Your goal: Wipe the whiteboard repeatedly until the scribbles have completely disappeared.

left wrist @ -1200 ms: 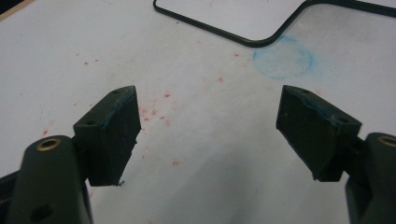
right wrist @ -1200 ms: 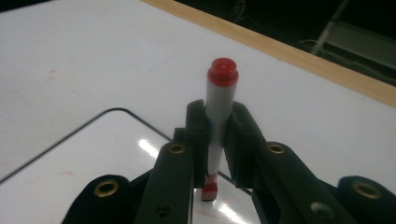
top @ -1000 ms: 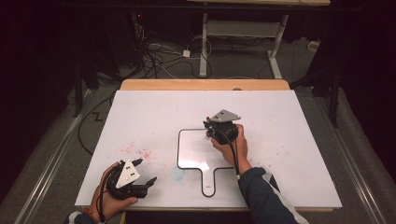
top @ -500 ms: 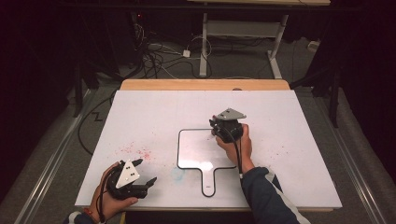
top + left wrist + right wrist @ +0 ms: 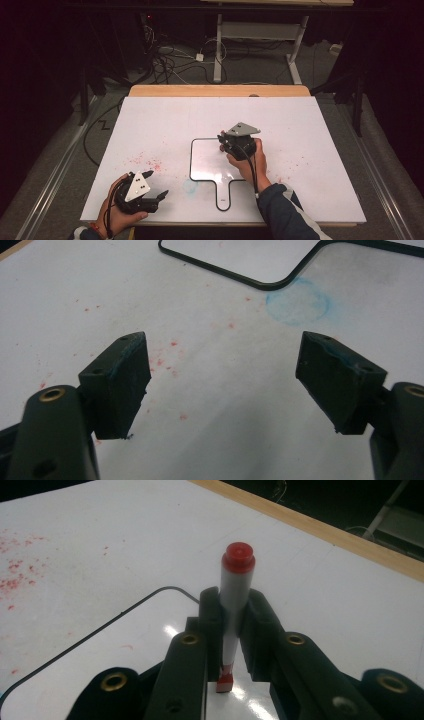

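A small whiteboard with a dark rim and a handle toward the front lies mid-table. My right gripper hovers over its upper right corner, shut on a red marker. The marker stands upright between the jaws, red cap up and its lower end on or just above the whiteboard. At the front left, my left gripper rests low over the table, open with nothing between its pads. The whiteboard's rim lies ahead of it.
The white tabletop carries red specks at the left and a faint blue ring smudge by the board's near left corner. A wooden strip edges the far side. Cables and a desk frame lie beyond on the floor.
My right gripper with the marker has shifted slightly right, then back a touch, over the board's corner. The left gripper has stayed put.
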{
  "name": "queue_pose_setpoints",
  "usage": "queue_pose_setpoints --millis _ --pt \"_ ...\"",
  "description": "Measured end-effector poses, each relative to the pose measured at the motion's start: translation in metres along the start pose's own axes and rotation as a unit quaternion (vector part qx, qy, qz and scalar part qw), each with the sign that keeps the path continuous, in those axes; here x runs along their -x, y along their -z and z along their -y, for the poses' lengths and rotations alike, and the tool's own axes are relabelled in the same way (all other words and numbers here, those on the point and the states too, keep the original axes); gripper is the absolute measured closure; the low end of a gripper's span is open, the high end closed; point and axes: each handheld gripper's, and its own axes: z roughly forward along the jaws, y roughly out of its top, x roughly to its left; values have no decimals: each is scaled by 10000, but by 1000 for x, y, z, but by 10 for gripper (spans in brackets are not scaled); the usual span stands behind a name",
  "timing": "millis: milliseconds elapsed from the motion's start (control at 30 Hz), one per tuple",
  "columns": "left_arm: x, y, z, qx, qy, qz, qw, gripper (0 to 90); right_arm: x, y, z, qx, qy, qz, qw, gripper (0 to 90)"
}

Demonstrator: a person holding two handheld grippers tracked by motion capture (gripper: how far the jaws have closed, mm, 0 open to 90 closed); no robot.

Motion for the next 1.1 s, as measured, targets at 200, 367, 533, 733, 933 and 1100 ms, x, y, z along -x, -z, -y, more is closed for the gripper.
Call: queue_pose_setpoints --millis 200,367,533,733,933,1100 --pt "-1 1 1 7 20 -1 10000 207 16 4 4 -102 -37 493 9987 817" --pt "0 1 0 1 7 6 10000 207 31 9 7 -221 -73 792 9966 817" --pt "-1 -1 0 12 -51 -13 10000 207 38 13 9 -229 -252 830 9960 817" --pt "-1 0 0 13 -52 -2 10000 206 27 13 7 -196 -62 538 9983 817" --pt "-1 1 1 -6 -16 26 10000 206 46 18 14 -211 -186 828 9962 817" --pt "-1 1 0 6 -88 3 10000 207 52 22 16 -221 -277 759 9965 817"
